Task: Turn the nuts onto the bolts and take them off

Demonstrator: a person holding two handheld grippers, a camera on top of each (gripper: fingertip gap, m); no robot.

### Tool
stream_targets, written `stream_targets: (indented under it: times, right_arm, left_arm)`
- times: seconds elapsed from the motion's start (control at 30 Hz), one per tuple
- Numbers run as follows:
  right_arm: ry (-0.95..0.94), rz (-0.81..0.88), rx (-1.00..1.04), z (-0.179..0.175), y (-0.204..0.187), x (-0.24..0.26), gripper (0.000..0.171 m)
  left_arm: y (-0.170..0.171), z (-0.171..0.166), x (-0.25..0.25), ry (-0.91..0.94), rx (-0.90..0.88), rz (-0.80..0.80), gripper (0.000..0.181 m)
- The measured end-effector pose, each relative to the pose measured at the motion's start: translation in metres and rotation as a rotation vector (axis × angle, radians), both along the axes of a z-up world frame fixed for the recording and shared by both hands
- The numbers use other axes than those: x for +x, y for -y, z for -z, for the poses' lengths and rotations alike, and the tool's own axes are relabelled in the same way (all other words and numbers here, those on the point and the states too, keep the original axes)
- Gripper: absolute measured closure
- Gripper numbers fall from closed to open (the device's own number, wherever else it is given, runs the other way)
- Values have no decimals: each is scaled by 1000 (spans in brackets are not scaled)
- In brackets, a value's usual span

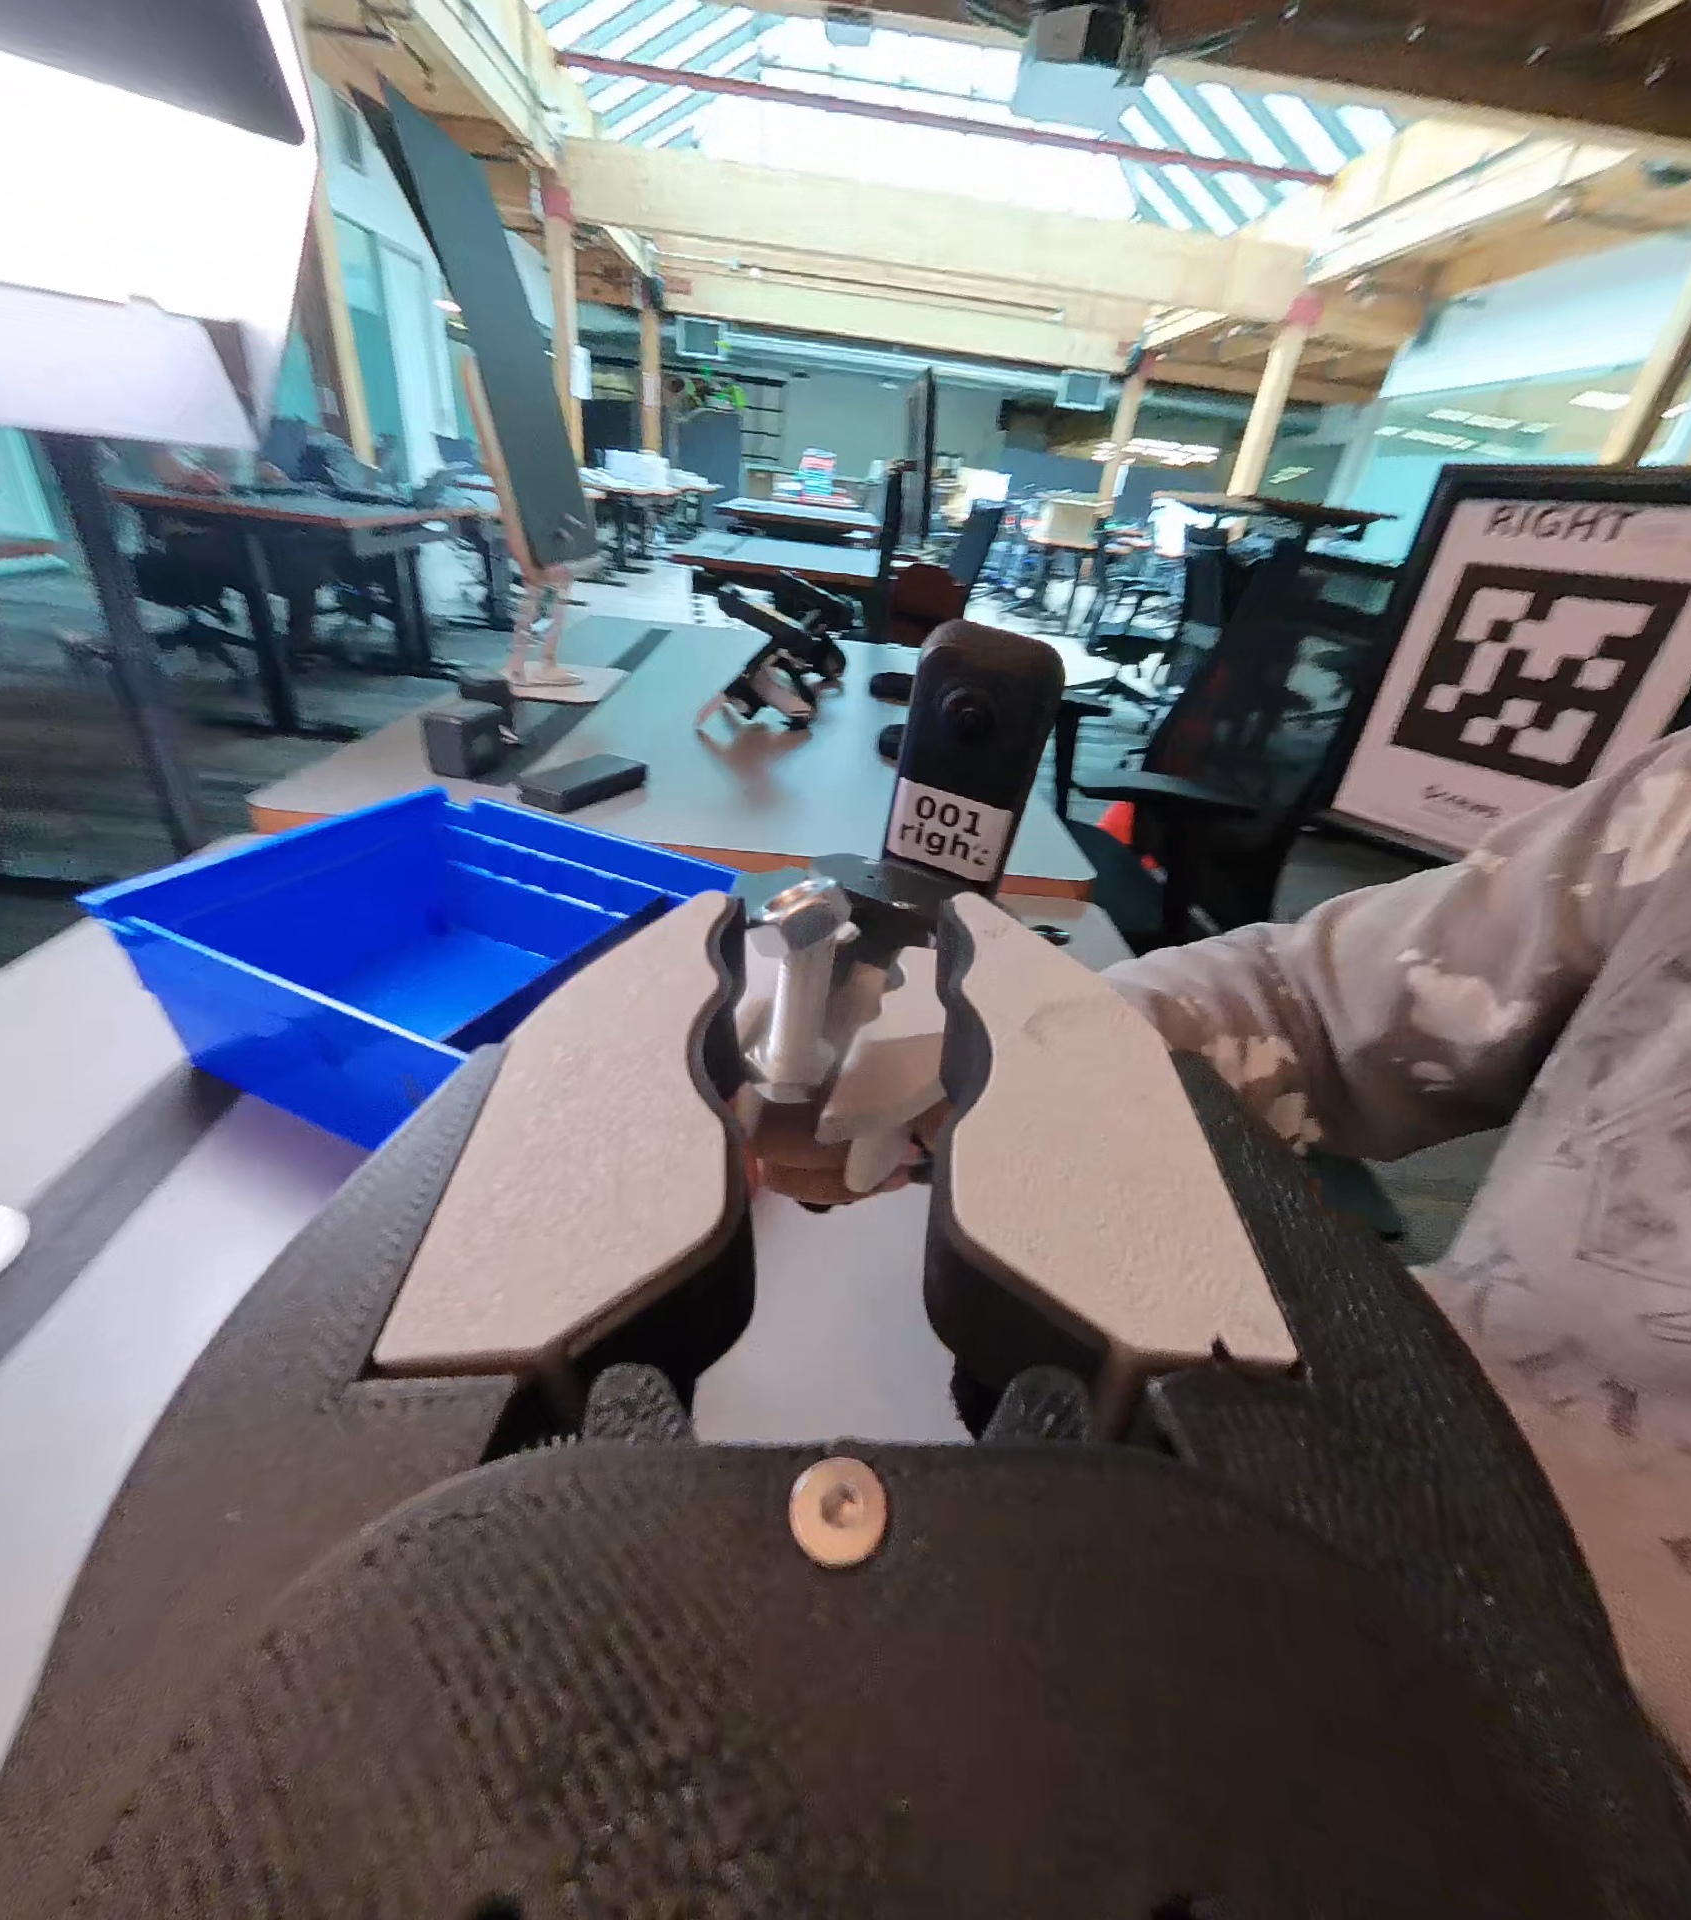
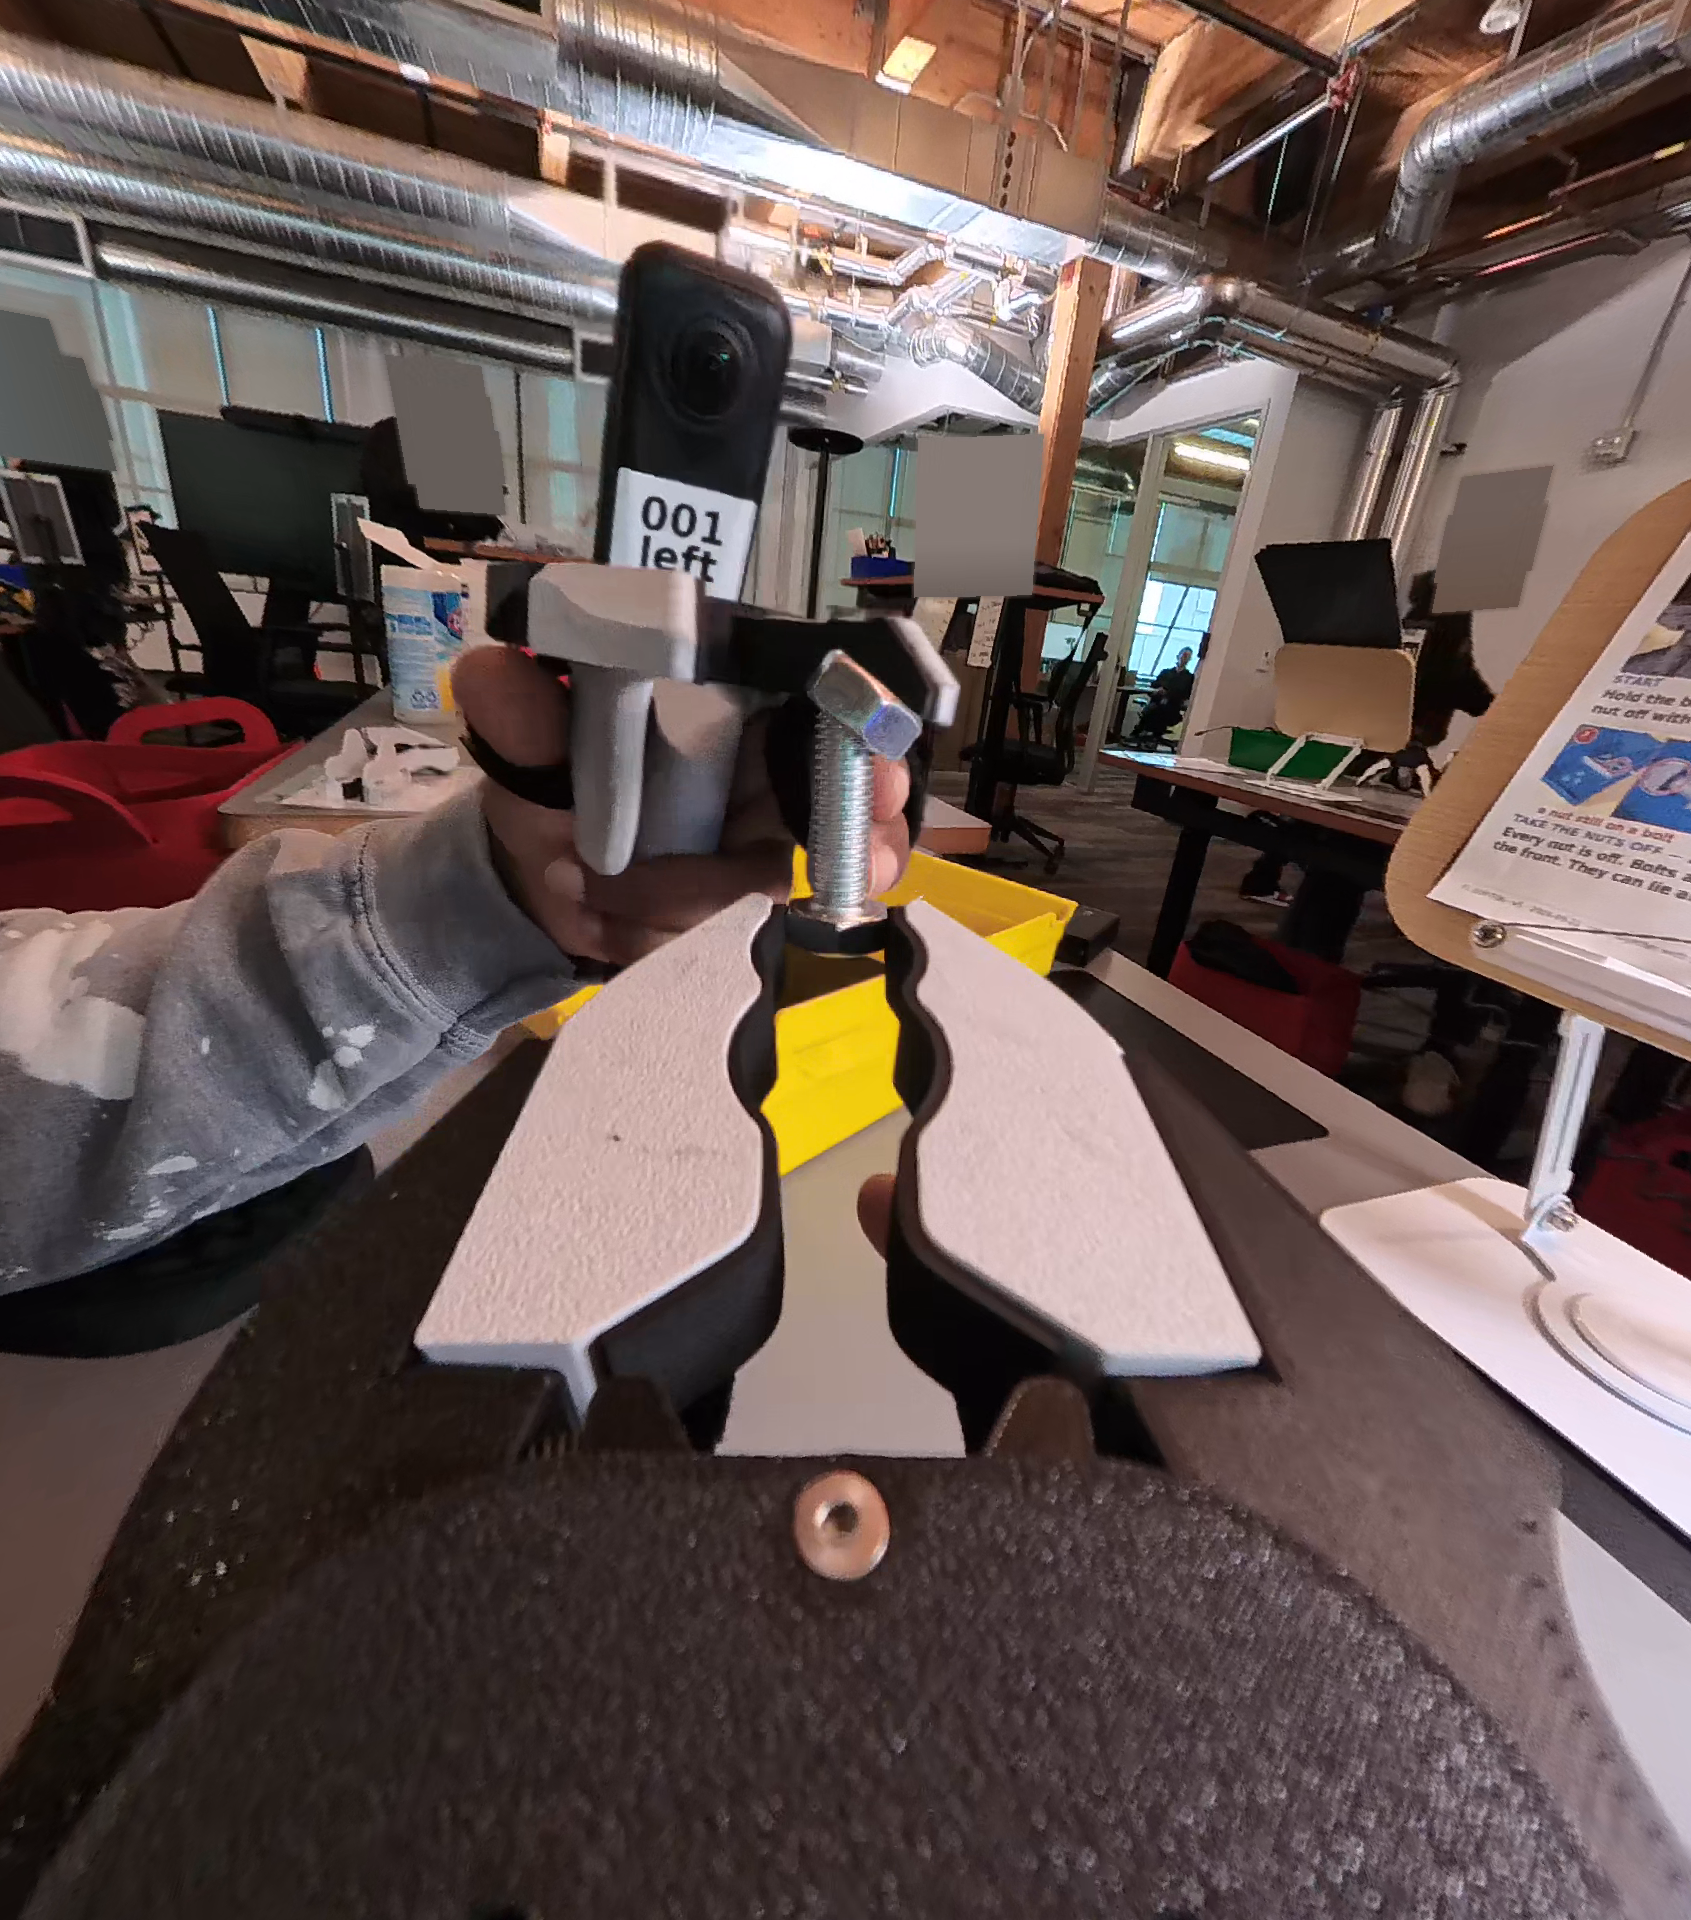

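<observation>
Bolt [image 2: 846,790] before yellow bin [image 2: 976,904]

nut [image 2: 836,928] mostly hidden between the right fingers [image 2: 1049,1153], instruction sheet [image 2: 1651,727] cut off at right edge

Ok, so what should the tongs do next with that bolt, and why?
Probably twist the right tongs a little to turn the nut. They pinch the nut at the threaded end of the bolt, while the left tongs clamp its head, so the bolt should hold steady.
</observation>
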State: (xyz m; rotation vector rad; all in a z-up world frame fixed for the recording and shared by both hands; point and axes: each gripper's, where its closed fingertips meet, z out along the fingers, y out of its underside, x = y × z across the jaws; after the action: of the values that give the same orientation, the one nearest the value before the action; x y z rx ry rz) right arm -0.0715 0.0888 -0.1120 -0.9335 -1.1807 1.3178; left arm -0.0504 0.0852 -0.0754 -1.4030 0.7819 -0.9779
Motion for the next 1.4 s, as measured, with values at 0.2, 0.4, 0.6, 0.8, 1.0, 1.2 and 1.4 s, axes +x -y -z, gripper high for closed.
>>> stream_targets:
  times: [0.2, 0.4, 0.6, 0.8, 1.0, 1.2, 1.4]
  right_arm:
    - [36, 40, 33, 5, -5, -2, 153]
    - [65, 54, 45, 11, -6, -4, 153]
    - [90, 64, 37, 15, -10, -6, 153]
    - [98, 64, 24, 17, -10, -7, 153]
    - [85, 53, 16, 16, -10, -6, 153]
    - [20, -11, 9, 7, 1, -2, 153]
    - [-41, -86, 6, -4, 14, 3, 153]
  left_arm:
    - [-9, 12, 1, -13, -38, -13, 153]
    - [-14, 14, -3, -12, -29, -49, 163]
    - [-15, 13, -5, -32, 16, -76, 161]
    - [-16, 14, -6, -38, 36, -91, 163]
    - [-15, 13, -7, -45, 62, -93, 163]
    - [-4, 5, -2, 5, 100, -27, 163]
    - [9, -2, 2, 10, 125, 38, 163]
